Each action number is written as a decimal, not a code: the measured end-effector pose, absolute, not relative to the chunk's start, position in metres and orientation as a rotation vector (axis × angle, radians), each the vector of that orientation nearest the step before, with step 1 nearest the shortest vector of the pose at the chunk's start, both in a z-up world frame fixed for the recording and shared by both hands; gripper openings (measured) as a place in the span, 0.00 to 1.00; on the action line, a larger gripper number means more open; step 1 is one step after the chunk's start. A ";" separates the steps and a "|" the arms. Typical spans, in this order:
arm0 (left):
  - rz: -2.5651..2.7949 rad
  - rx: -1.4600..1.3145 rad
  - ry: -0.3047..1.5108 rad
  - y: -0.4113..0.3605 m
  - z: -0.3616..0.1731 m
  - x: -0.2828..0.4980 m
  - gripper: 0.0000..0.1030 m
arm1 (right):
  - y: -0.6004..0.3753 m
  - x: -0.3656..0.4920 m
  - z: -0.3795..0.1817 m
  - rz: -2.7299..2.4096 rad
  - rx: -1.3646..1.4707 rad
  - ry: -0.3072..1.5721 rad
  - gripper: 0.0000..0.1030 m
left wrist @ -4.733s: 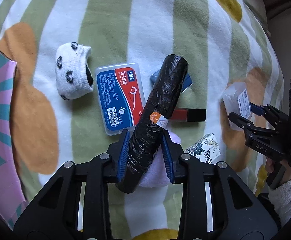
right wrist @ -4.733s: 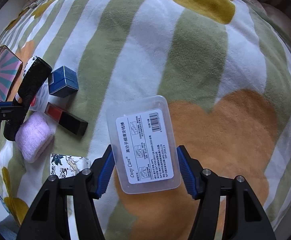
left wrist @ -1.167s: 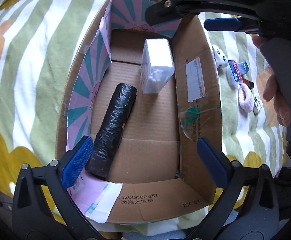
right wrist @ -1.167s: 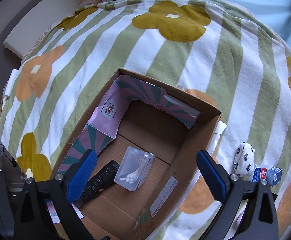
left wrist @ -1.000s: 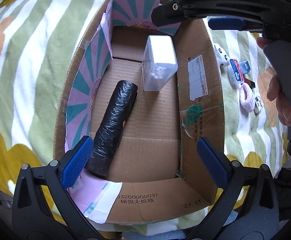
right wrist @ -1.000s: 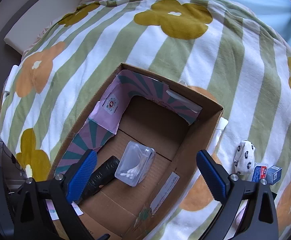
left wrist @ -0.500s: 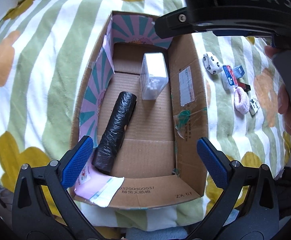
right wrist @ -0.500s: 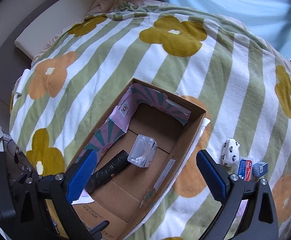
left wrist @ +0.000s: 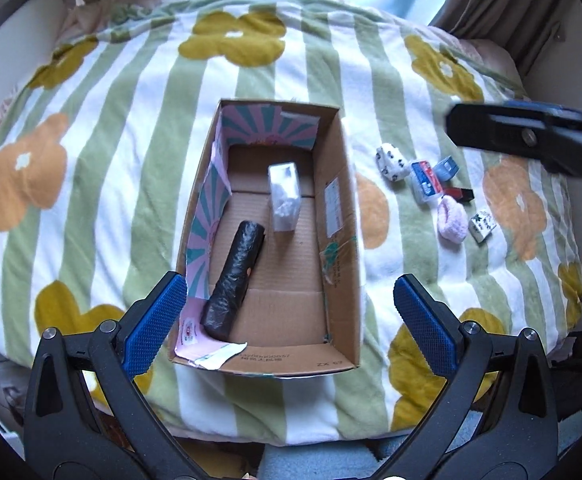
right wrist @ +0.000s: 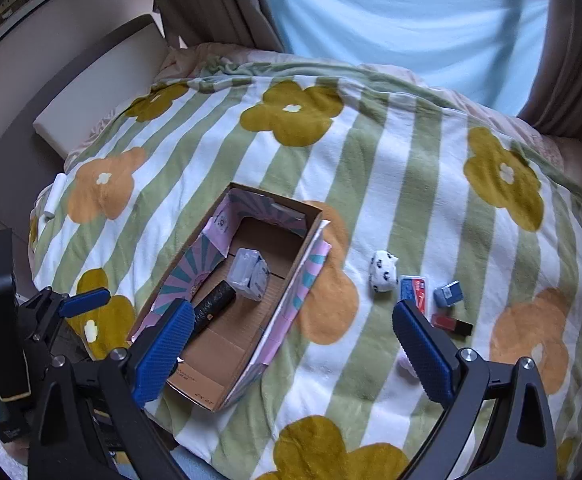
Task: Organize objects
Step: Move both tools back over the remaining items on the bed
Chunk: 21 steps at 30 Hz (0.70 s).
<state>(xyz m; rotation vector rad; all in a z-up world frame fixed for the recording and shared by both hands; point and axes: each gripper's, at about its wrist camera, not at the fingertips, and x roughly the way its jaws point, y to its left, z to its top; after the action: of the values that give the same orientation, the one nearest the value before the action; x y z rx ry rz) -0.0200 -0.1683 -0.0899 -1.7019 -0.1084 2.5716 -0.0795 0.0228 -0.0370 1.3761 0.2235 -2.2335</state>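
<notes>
An open cardboard box (left wrist: pixel 337 216) (right wrist: pixel 293 272) lies on the striped flower blanket. Inside it rest a black bag roll (left wrist: pixel 235 278) (right wrist: pixel 213 306) and a clear plastic case (left wrist: pixel 284 196) (right wrist: pixel 249 268). To the box's right lie a panda sock (left wrist: pixel 389 163) (right wrist: pixel 383 274), a floss pick case (left wrist: pixel 425 181) (right wrist: pixel 413 287), a small blue box (left wrist: pixel 447 168) (right wrist: pixel 447 293), a red lipstick (left wrist: pixel 459 193) (right wrist: pixel 451 323), a pink puff (left wrist: pixel 453 222) and a patterned packet (left wrist: pixel 483 225). My left gripper (left wrist: pixel 291 320) and right gripper (right wrist: pixel 295 354) both hover high above the bed, open and empty.
The blanket (left wrist: pixel 131 128) covers a bed with a headboard (right wrist: pixel 91 92) at the left and light blue curtains (right wrist: pixel 411 20) behind. The right gripper's body (left wrist: pixel 531 140) crosses the left wrist view at upper right. A white roll (right wrist: pixel 53 198) lies at the bed's left edge.
Earlier the left gripper held the black roll and the right held the clear case; both now lie in the box. Both grippers have risen and pulled back.
</notes>
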 end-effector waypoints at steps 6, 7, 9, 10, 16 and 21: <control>2.626 -1.592 -0.066 -0.137 -0.050 -0.022 1.00 | 0.090 -0.061 -0.015 -2.383 1.371 0.165 0.96; 2.650 -1.564 -0.062 -0.132 -0.043 -0.021 1.00 | 0.102 -0.058 -0.013 -2.408 1.375 0.157 0.96; 2.691 -1.515 -0.048 -0.121 -0.032 -0.018 1.00 | 0.123 -0.054 -0.010 -2.450 1.397 0.142 0.96; 2.696 -1.499 -0.045 -0.116 -0.028 -0.018 1.00 | 0.133 -0.052 -0.010 -2.471 1.402 0.134 0.96; 2.656 -1.457 -0.051 -0.084 -0.019 -0.021 1.00 | 0.179 -0.036 -0.010 -2.563 1.411 0.090 0.96; 2.643 -1.450 -0.006 -0.058 -0.017 -0.023 1.00 | 0.199 -0.032 -0.015 -2.562 1.439 0.049 0.96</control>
<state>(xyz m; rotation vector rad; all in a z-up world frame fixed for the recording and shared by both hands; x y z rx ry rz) -0.0228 -0.0581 -0.0173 -1.4499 -0.0056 2.6428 -0.0316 0.1988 -0.0149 1.4390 0.0494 -2.5621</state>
